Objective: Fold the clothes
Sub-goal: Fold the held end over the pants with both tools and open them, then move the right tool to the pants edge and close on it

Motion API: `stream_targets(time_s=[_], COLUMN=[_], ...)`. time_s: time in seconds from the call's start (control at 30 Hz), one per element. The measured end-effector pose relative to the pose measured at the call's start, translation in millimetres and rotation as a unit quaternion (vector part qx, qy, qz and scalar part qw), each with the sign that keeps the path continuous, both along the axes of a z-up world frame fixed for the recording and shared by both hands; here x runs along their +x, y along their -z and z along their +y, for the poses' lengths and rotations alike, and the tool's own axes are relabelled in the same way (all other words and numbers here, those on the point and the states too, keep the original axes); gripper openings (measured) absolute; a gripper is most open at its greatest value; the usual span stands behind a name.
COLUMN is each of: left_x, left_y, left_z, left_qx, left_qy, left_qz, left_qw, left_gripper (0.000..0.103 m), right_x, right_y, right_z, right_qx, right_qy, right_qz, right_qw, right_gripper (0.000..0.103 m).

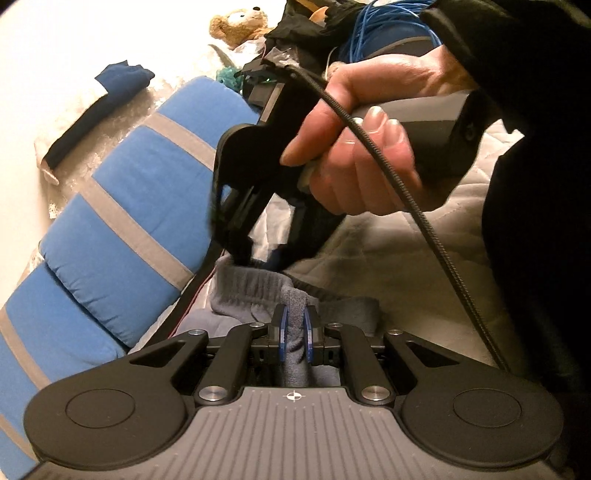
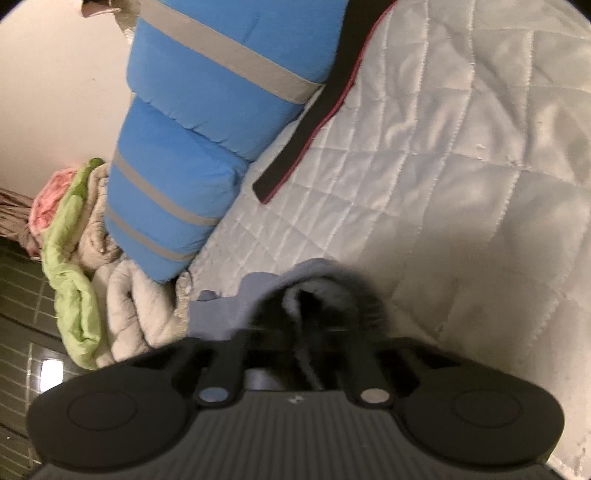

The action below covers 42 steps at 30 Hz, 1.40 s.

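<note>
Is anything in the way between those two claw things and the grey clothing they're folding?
Nothing visible. The left gripper is already pinched on a fold of the grey garment, and the right gripper reaches its edge, though blur hides whether its jaws are closed.

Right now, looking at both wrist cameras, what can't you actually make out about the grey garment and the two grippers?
- Right gripper fingertips, right wrist view: motion blur; open or shut unclear.
- Right gripper's tips, left wrist view: buried in the grey garment.
- Garment's type and full shape: the left gripper, shut on a fold, and both gripper bodies cover most of it.
- Teddy bear, left wrist view: partly behind dark clutter.
</note>
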State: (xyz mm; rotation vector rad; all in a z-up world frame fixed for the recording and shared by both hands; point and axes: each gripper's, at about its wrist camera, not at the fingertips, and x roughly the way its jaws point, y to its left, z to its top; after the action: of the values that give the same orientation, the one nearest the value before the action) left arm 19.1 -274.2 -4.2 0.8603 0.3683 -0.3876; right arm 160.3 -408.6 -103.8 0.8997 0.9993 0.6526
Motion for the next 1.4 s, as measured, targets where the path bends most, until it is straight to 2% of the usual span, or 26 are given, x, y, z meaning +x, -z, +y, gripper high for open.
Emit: stream_targets(time_s=[0.13,0.27,0.3,0.4,0.43,0.47,0.5,0.53,0.63,0.73,0.77,0.83,0.9,0.97,1.07,1.1,1.17,1.3,1.4], left_x=[-4.3,-3.4,-1.7,0.0,0.2,0.1,0.2,0.4,0.2,2.5,3.7,5.8,6.1,3.4,-3.0,-5.7,-13.3,-20.2,-9.9], left_y=[4.1,12.9,15.3,23.8,25.3,24.2,21.8,18.8,13.4,15.2,15.3,14.8,11.1,0.2,-28.7,-38.5,-55.0,-79.8,-96.5], left_z=[-6.0,-12.5,-13.9,-19.2,-20.3,-19.7,-18.2,-16.6,-16.2,-19.3,-20.1,-21.0,-18.6,-9.9,13.9,22.7,43.3,92.0,133.7], left_qx=[0.019,0.042,0.045,0.064,0.068,0.065,0.058,0.05,0.043,0.047,0.046,0.042,0.028,-0.004,-0.069,-0.087,-0.118,-0.156,-0.171], left_qy=[0.007,0.013,0.014,0.025,0.027,0.028,0.028,0.029,0.032,0.032,0.03,0.028,0.025,0.023,0.023,0.022,0.02,-0.007,-0.047], left_qz=[-0.015,-0.02,-0.017,-0.005,-0.003,-0.001,0.004,0.008,0.016,0.02,0.022,0.026,0.033,0.043,0.065,0.071,0.069,0.056,0.045], left_qw=[0.9997,0.9988,0.9988,0.9976,0.9973,0.9975,0.9979,0.9983,0.9984,0.9982,0.9982,0.9984,0.9987,0.9988,0.9953,0.9934,0.9904,0.9861,0.9831], left_gripper=[0.009,0.009,0.009,0.01,0.01,0.01,0.01,0.01,0.01,0.01,0.01,0.009,0.01,0.012,0.014,0.024,0.035,0.04,0.044], right_x=[4.1,10.1,11.5,11.1,7.4,2.9,-1.9,-7.3,-24.2,-34.7,-35.3,-32.2,-22.6,-15.1,-19.0,-20.3,-22.9,-25.6,-33.7], right_y=[-17.3,-28.9,-30.2,-37.0,-41.2,-46.7,-51.7,-56.2,-68.5,-72.2,-71.6,-63.5,-44.9,-29.6,-30.6,-30.9,-31.5,-35.9,-50.8], right_z=[4.9,10.2,10.9,7.4,5.7,4.0,2.1,-1.2,-13.3,-4.5,2.2,19.8,27.5,30.2,27.3,26.3,24.4,21.8,28.4], right_qx=[-0.035,-0.103,-0.12,-0.165,-0.19,-0.225,-0.259,-0.271,-0.243,-0.187,-0.181,-0.214,-0.248,-0.271,-0.277,-0.279,-0.284,-0.295,-0.325], right_qy=[-0.002,-0.026,-0.03,-0.036,-0.032,-0.025,-0.014,-0.002,0.024,-0.006,-0.023,-0.045,-0.044,-0.038,-0.034,-0.033,-0.03,-0.024,-0.015], right_qz=[-0.047,-0.082,-0.082,-0.077,-0.081,-0.088,-0.095,-0.103,-0.128,-0.149,-0.153,-0.15,-0.116,-0.086,-0.09,-0.091,-0.094,-0.093,-0.106], right_qw=[0.998,0.991,0.989,0.983,0.978,0.97,0.961,0.957,0.961,0.971,0.971,0.964,0.961,0.958,0.956,0.955,0.954,0.951,0.94], right_gripper=[0.005,0.007,0.018,0.035,0.036,0.045,0.058,0.054,0.052,0.051,0.05,0.049,0.037,0.043,0.044,0.045,0.048,0.052,0.052])
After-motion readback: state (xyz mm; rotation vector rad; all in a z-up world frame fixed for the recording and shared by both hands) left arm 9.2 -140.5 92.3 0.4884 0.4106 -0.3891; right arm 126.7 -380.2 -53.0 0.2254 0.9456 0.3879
